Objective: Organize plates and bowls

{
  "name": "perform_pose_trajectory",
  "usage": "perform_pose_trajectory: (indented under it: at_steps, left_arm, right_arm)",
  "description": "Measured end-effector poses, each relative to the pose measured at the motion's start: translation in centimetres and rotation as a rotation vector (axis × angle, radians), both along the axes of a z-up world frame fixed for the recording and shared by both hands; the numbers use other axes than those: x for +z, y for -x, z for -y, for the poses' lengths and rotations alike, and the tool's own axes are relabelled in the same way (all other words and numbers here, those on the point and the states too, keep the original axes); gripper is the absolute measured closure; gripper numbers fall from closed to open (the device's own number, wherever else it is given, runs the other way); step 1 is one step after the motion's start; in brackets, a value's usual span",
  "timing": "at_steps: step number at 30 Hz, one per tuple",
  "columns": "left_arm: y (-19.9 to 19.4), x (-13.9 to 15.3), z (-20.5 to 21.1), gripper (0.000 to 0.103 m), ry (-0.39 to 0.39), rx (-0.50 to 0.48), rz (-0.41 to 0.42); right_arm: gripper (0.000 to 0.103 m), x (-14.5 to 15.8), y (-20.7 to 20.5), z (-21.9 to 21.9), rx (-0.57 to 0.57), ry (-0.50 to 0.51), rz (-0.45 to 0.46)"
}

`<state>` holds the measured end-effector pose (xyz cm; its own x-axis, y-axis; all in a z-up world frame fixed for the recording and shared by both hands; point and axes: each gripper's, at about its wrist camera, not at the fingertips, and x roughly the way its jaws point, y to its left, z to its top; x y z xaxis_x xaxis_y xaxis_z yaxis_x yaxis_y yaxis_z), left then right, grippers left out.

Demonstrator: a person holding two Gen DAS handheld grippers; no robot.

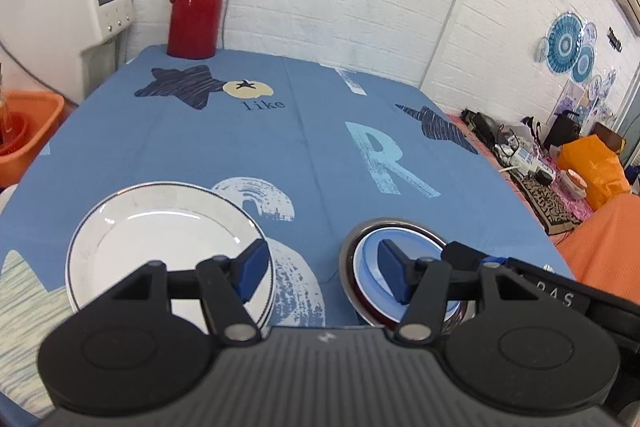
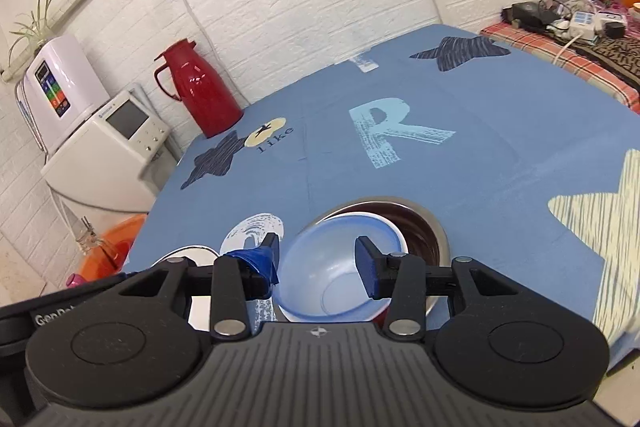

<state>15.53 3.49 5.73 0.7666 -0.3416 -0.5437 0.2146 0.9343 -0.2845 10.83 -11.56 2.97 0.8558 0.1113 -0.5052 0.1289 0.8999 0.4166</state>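
Two dishes sit nested at the near edge of the blue tablecloth (image 2: 500, 187): a pale blue bowl (image 2: 340, 267) resting tilted inside a steel bowl (image 2: 424, 227) with a dark lining. Just to their left lies a white plate (image 1: 160, 239) with a thin dark rim line, flat on the cloth and apart from the bowls.

We hold our right gripper (image 2: 318, 261) spread wide, its jaws straddling the near left rim of the blue bowl without pinching it. Our left gripper (image 1: 320, 269) is likewise spread and empty, hovering between the plate and the bowls, one pad over the plate's right edge.

We judge the blue bowl to be light plastic, stiff enough but smooth, so we would take it by the rim wall, one finger inside and one outside. The plate looks like ceramic: heavier, glossy, breakable. Lying flat, it offers only its raised lip, and a shallow pinch there could slip. The steel bowl is rigid and forgiving, its rolled rim the natural hold.
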Motion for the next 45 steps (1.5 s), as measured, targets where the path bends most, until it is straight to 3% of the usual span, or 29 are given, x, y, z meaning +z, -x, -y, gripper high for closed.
perform_pose_trajectory:
  at_steps: [2, 4, 6, 12, 18, 23, 30, 35, 40, 45]
  left_arm:
    - [0.4, -0.5, -0.1, 0.043, 0.021, -0.007, -0.004]
    - [0.7, -0.9, 0.2, 0.043, -0.014, -0.043, -0.017]
    - [0.9, -1.1, 0.2, 0.043, -0.037, -0.069, -0.011]
    - [0.3, -1.4, -0.1, 0.043, -0.008, -0.158, -0.005]
    - [0.6, -1.8, 1.3, 0.043, -0.008, -0.267, -0.005]
    - [2.1, -2.0, 2.3, 0.043, -0.028, -0.298, 0.013]
    - [4.6, -1.3, 4.2, 0.042, -0.093, -0.216, 0.053]
    - [6.9, -1.0, 6.9, 0.041, -0.182, -0.148, 0.089]
    - [7.4, -1.2, 10.0, 0.040, -0.256, -0.036, 0.090]
    - [6.2, -1.3, 10.7, 0.040, -0.269, 0.119, 0.042]
  right_arm:
    - [0.077, -0.8, 0.7, -0.4, -0.082, 0.019, 0.017]
    - [0.076, -1.6, 0.8, -0.5, -0.160, 0.035, -0.009]
    - [0.076, -1.8, 0.6, -0.5, -0.190, 0.045, -0.036]
    - [0.076, -1.6, 1.4, -1.2, -0.337, 0.135, -0.069]
    - [0.076, -1.2, 3.3, -1.6, -0.459, 0.240, -0.092]
    - [0.076, -1.4, 4.5, -1.0, -0.501, 0.258, -0.091]
    - [0.075, -2.2, 6.3, -0.2, -0.435, 0.252, -0.057]
    - [0.075, -2.8, 7.8, 2.1, -0.411, 0.227, -0.004]
    - [0.075, -4.3, 8.5, 5.8, -0.386, 0.139, 0.029]
    - [0.075, -5.3, 7.5, 8.9, -0.316, 0.092, -0.006]
